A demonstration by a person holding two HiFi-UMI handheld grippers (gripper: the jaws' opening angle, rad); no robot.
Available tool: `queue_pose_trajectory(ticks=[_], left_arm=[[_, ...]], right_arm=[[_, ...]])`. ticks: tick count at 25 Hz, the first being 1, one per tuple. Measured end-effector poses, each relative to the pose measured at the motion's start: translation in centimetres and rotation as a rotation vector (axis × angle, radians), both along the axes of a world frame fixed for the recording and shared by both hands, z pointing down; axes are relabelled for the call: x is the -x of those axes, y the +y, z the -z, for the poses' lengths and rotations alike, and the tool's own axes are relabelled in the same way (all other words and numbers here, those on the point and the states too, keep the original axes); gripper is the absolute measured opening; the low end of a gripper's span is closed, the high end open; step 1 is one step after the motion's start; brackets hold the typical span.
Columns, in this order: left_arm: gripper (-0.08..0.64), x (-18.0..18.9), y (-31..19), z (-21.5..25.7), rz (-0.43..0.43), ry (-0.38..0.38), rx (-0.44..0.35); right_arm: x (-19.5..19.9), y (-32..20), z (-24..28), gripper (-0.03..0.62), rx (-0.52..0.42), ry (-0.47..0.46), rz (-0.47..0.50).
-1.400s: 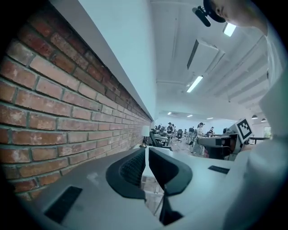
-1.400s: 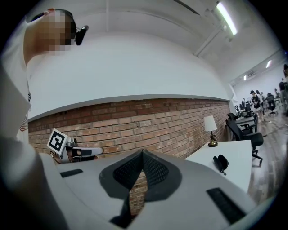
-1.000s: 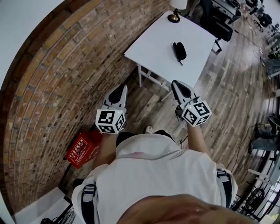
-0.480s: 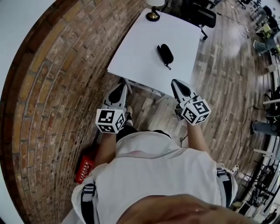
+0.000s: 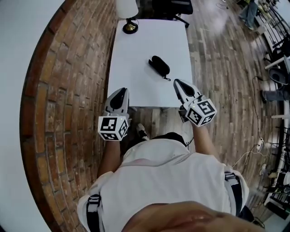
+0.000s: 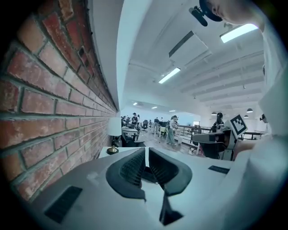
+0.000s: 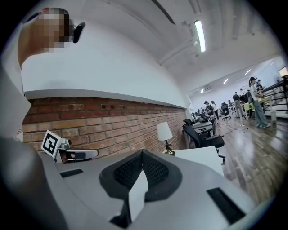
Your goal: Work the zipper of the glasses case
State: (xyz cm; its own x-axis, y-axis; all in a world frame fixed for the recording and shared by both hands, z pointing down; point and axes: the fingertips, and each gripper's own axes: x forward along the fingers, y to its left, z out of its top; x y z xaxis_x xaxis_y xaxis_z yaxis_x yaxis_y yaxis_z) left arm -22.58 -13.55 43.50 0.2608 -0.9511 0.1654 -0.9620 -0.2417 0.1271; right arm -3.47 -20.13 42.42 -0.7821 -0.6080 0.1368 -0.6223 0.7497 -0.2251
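A: What is looking biggest?
B: The brick wall (image 5: 59,104) is running beside the white table (image 5: 136,77).
A: And the claws?
B: The left gripper (image 5: 121,91) and right gripper (image 5: 177,83) are hovering by its near edge, jaws pressing together, holding nothing.
A: The glasses case (image 5: 159,66)?
B: It is lying mid-table. Only the head view is showing it. That view is cutting off the top of the lamp (image 5: 128,9).
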Motion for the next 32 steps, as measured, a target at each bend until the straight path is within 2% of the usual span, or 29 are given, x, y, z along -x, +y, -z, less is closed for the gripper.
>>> queue_pose_trajectory(ticks=[7,12,16,21,27,28,29,32], left_arm=[[0.034,-2.9,-3.8,-0.5,-0.101,0.002,0.023],[0.034,-6.1,-6.2,0.1,-0.097,0.011,0.008],[0.034,-7.8,-6.7,-0.9,-0.090,0.013,0.031],[0.034,-8.3,-6.8,-1.6,-0.077,0.026,0.053],[0.034,-7.1,-7.3,-2.0,-0.070,0.041,0.062],[0.034,-6.9,-7.4,-2.1,-0.071,0.042,0.063],[0.034,-6.8,-7.4,-2.2,-0.072,0.043,0.065],[0.034,-6.3,-7.5,-2.5,-0.071,0.049,0.071]], right_arm=[[-4.3,-1.5,-0.9,0.051,0.021,0.010,-0.126],[-8.4,-3.5,-1.3,0.051,0.035,0.026,-0.145],[-10.5,-4.7,-2.1,0.051,0.054,0.039,-0.149],[-10.1,-5.3,-3.3,0.051,0.070,0.081,-0.132],[-8.0,-6.1,-4.3,0.052,0.070,0.165,-0.106],[-7.6,-6.2,-4.6,0.147,0.081,0.172,-0.091],[-7.2,-6.2,-5.0,0.209,0.094,0.177,-0.077],[-6.3,-6.2,-5.9,0.302,0.113,0.207,-0.055]])
